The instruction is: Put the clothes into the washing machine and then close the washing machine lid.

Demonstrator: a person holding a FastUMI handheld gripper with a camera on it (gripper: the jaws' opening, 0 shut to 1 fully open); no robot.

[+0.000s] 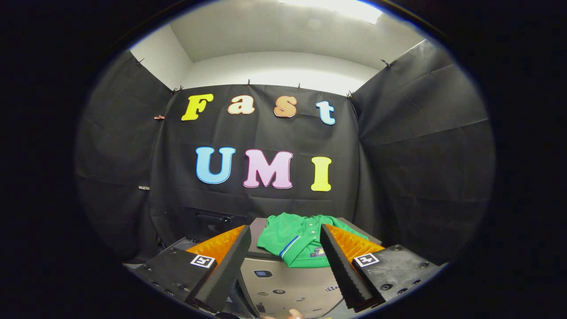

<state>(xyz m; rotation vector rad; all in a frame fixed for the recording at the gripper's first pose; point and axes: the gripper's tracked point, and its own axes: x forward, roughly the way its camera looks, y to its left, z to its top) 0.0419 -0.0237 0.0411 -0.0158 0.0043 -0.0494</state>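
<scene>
Right now the gripper [285, 241] hangs above the washing machine [283, 283], its 2 fingers spread wide apart w/ nothing between the pads, so it's released and not touching anything. Just ahead of the fingertips, and showing through the gap between them, lies the green shirt [297, 239]: a crumpled polo-type top w/ a blue-and-white trimmed edge and a row of small buttons, sitting on the machine's flat grey top toward its far side (part of the shirt's right side is hidden behind the right finger). The cloth droops a bit over the near edge of that top onto the lighter panel below. That panel, nearer the camera, carries a small dark window and a few round marks; too small to tell what they are. Can't tell from here whether the lid is open or closed. Beyond the machine stands the booth's black cloth wall [421, 155], and a white ceiling [274, 40] w/ a bright light above
</scene>
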